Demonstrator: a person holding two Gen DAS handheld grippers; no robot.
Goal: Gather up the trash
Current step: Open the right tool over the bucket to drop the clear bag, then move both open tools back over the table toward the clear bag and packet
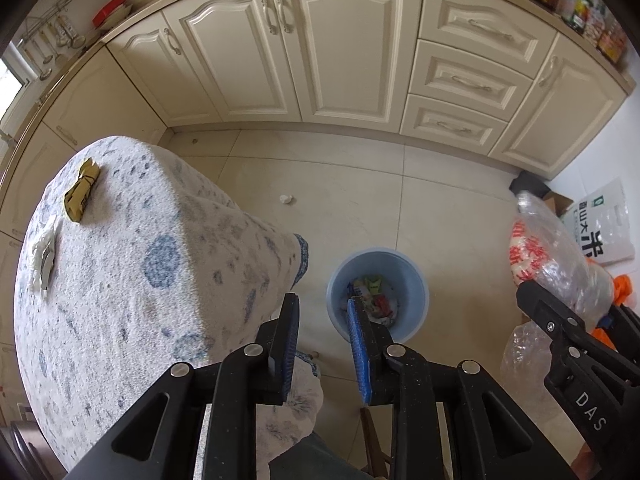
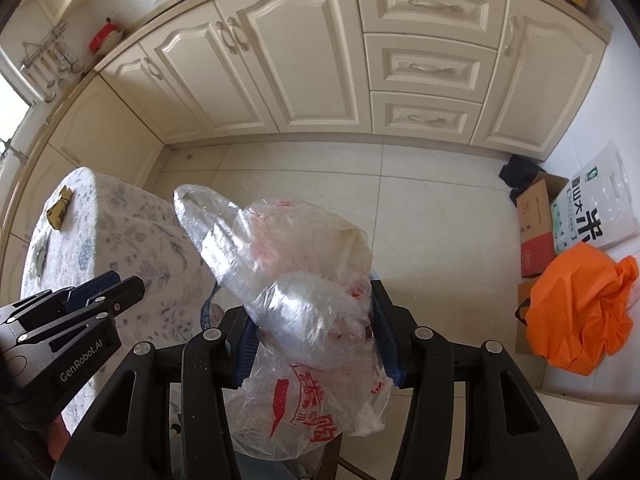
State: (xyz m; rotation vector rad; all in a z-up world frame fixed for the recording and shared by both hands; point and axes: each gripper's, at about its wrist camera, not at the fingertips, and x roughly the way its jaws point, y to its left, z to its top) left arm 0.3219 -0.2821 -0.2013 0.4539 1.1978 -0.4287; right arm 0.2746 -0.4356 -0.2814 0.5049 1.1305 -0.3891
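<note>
My right gripper (image 2: 312,304) is shut on a crumpled clear plastic bag (image 2: 280,248) with red print, which bulges above and hangs below the pads. In the left wrist view the same bag (image 1: 560,256) shows at the right edge. My left gripper (image 1: 323,302) stands open with nothing between its fingers, above the floor just left of a blue bin (image 1: 378,254) that holds several wrappers. A brown wrapper (image 1: 82,192) and a white crumpled scrap (image 1: 44,260) lie on the table's blue-flecked cloth (image 1: 120,280). A small white scrap (image 1: 286,199) lies on the floor tiles.
Cream cabinets (image 1: 340,48) line the far wall. At the right wall stand an orange bag (image 2: 580,308), a cardboard box (image 2: 536,224) and a white rice sack (image 2: 600,208). The draped table fills the left side beside the left gripper (image 2: 122,282).
</note>
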